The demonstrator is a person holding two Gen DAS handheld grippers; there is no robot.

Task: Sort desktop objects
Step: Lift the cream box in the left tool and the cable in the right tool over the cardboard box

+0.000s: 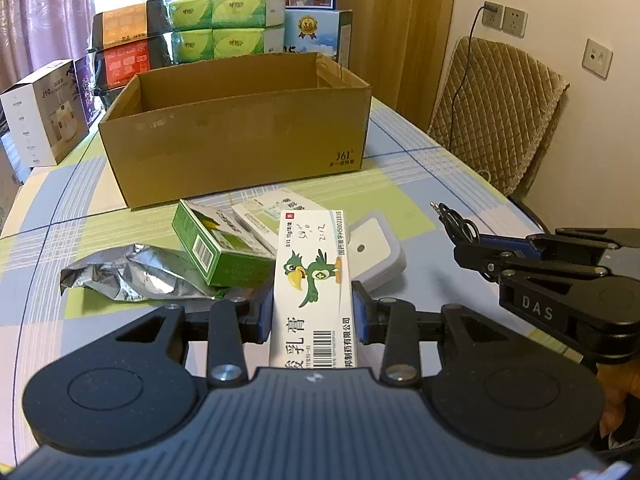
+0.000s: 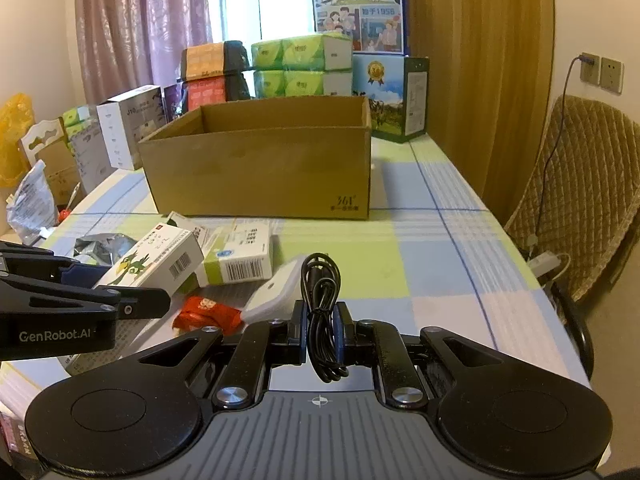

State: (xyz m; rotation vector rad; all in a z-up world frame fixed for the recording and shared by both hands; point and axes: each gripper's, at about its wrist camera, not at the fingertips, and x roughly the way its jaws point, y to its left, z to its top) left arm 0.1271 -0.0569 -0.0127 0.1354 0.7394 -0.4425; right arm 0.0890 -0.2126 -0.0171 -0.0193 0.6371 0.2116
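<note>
My left gripper (image 1: 312, 316) is shut on a white ointment box with a green parrot print (image 1: 310, 272), held a little above the checked tablecloth. The same box (image 2: 156, 264) shows in the right wrist view, between the left gripper's fingers (image 2: 120, 286). My right gripper (image 2: 320, 332) is shut on a coiled black cable (image 2: 322, 304). It also appears at the right of the left wrist view (image 1: 466, 246), with the cable (image 1: 460, 222) sticking out. An open cardboard box (image 1: 240, 140) (image 2: 260, 168) stands behind the clutter; its inside is mostly hidden.
Still on the cloth are a green box (image 1: 216, 248), a silver foil bag (image 1: 128, 272), a white medicine box (image 2: 240, 256), a flat white device (image 1: 376, 248) and a red packet (image 2: 208, 314). Cartons and tissue packs (image 1: 224, 24) are stacked behind. A padded chair (image 1: 500, 112) stands at the right.
</note>
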